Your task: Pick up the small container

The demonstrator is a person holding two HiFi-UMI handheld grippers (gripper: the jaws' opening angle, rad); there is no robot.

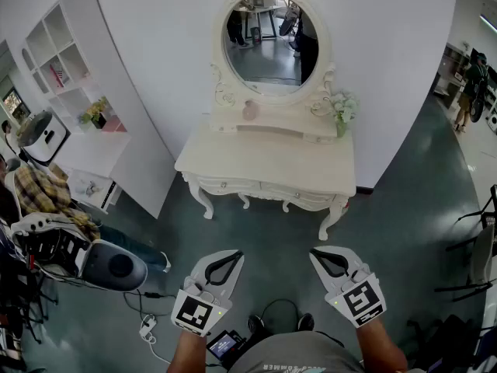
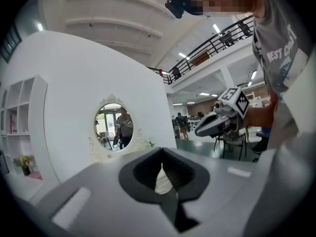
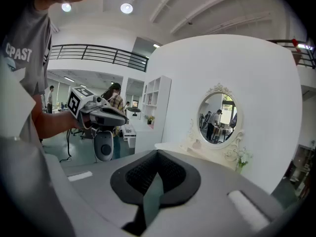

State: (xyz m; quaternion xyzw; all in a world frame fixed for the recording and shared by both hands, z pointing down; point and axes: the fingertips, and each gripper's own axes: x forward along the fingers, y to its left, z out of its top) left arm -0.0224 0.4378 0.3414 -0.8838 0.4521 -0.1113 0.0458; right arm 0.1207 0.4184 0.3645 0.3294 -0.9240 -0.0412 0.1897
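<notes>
I judged I should walk in close first, then spread one pair of jaws and come in level so as not to tip it. My left gripper (image 1: 231, 256) and right gripper (image 1: 318, 255) were both clenched on nothing. The small container (image 1: 250, 111), a pale pink and rounded pot, stood far ahead of my jaws on the dresser (image 1: 264, 165) under the mirror (image 1: 268, 41).

We cannot identify the small pink object (image 1: 250, 110) below the mirror (image 1: 268, 41): it is too small. The person's forearms (image 1: 189, 353) are cut off at the near edge, and the figures in the mirror are indistinct.
</notes>
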